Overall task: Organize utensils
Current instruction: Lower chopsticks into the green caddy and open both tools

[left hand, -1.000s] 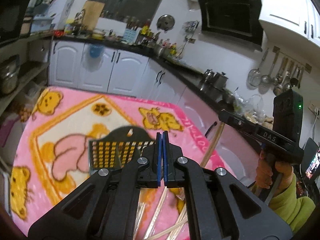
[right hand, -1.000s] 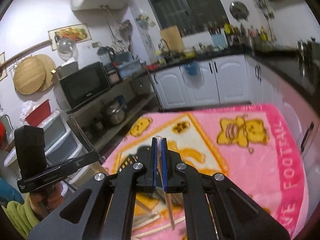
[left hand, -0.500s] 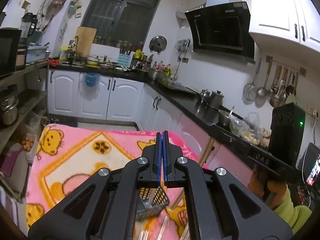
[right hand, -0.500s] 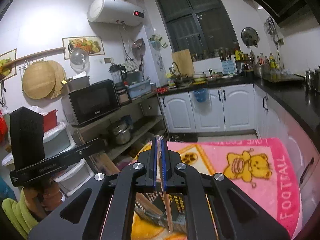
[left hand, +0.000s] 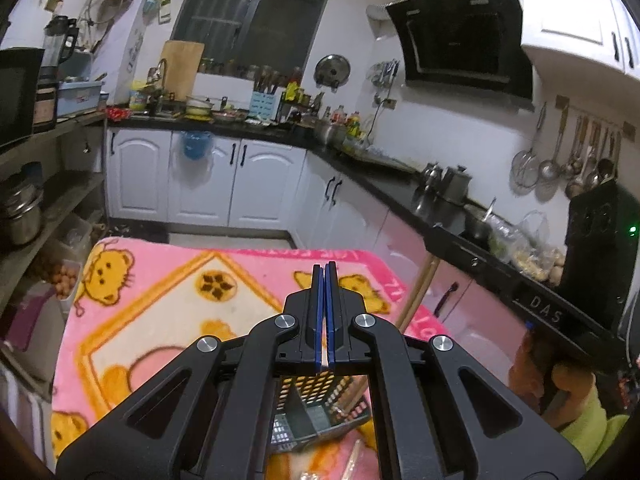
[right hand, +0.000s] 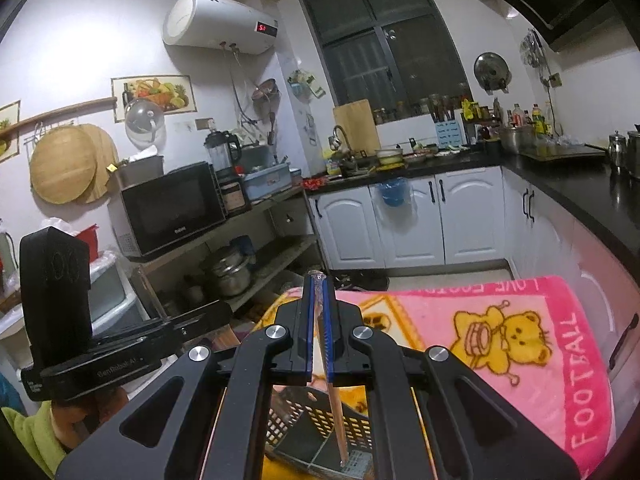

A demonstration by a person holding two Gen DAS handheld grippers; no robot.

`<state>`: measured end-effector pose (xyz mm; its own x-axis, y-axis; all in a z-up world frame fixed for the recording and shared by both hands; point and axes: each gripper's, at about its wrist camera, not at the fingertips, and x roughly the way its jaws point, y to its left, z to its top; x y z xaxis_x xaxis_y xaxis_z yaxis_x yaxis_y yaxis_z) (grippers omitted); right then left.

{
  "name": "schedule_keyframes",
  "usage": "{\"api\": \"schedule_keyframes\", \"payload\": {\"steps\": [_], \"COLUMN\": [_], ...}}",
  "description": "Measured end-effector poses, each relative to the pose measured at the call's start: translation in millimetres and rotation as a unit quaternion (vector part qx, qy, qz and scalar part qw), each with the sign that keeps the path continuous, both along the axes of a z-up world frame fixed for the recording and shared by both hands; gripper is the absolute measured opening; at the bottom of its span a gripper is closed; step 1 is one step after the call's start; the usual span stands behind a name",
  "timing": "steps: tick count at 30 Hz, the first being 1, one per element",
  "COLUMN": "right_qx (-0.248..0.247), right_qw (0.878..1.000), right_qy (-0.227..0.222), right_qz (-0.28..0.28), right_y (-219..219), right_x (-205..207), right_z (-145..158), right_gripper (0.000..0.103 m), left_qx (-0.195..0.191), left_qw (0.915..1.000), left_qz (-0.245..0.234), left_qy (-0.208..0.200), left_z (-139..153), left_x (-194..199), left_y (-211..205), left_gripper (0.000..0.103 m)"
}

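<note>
The bench [left hand: 168,304] lies under a pink cartoon-bear blanket [right hand: 520,320], and at its near edge stands the black perforated utensil basket [right hand: 320,432], mostly hidden behind both gripper frames. Soft fleece under a light basket is the first risk: it appears to sit tilted, and a push from a descending stick could tip or slide it.

The right gripper [right hand: 318,320] is clamped narrow on a single chopstick [right hand: 336,420], which runs between the pads and slants down so that its lower end sits over or inside the basket; which of the two cannot be told. The grip is thin and near one end, so the stick may pivot or slip, and if let go at this slant it could strike a divider or the rim and bounce out onto the blanket.

The left gripper [left hand: 324,316] is fully closed with nothing visible between its pads. It hangs close to the basket, and the two tools could knock each other there.

Loose chopsticks [left hand: 354,456] lie on the blanket by the near edge, cut off by the frame; their number is unclear. The basket's compartments and contents are hard to make out, and only a gloved hand and green sleeve [left hand: 588,412] of the person show.
</note>
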<state>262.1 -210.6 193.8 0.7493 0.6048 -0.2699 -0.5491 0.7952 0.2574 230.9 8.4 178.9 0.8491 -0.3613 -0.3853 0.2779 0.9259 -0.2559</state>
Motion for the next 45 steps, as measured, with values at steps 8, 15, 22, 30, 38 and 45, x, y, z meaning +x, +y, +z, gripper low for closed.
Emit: {"api": "schedule_keyframes", "payload": {"steps": [8,15,22,30,38,45], "right_qx": [-0.007,-0.008,-0.01,-0.016,-0.029,-0.043], "right_qw": [1.0,0.999,0.998,0.997,0.995,0.994], "right_qy": [0.025,0.045,0.059,0.067,0.08,0.088], "right_qz": [-0.013,-0.014,-0.018,-0.028,-0.043,-0.05], "right_y": [0.9,2.0,0.4,-11.4,-25.6,-33.2], "right_x": [12.4,16.6,13.4,3.3,-9.4,-22.4], "right_z": [-33.0,-48.4,-57.3,-65.8,-78.5,-88.0], "right_gripper": [0.005,0.006,0.017,0.031,0.039,0.042], "left_qx": [0.009,0.007,0.003,0.001,-0.002,0.006], "left_qw": [0.9996,0.999,0.9982,0.9975,0.9967,0.9961], "left_qz": [0.006,0.003,0.008,0.02,0.039,0.062], "left_qy": [0.026,0.044,0.06,0.067,0.071,0.063], "left_z": [-26.4,-42.9,-57.2,-65.9,-72.9,-76.8], "left_x": [15.3,24.4,26.9,23.5,15.8,0.0], "left_y": [-2.9,-2.5,3.6,10.7,21.8,30.6], "left_gripper": [0.0,0.0,0.0,0.0,0.02,0.037]}}
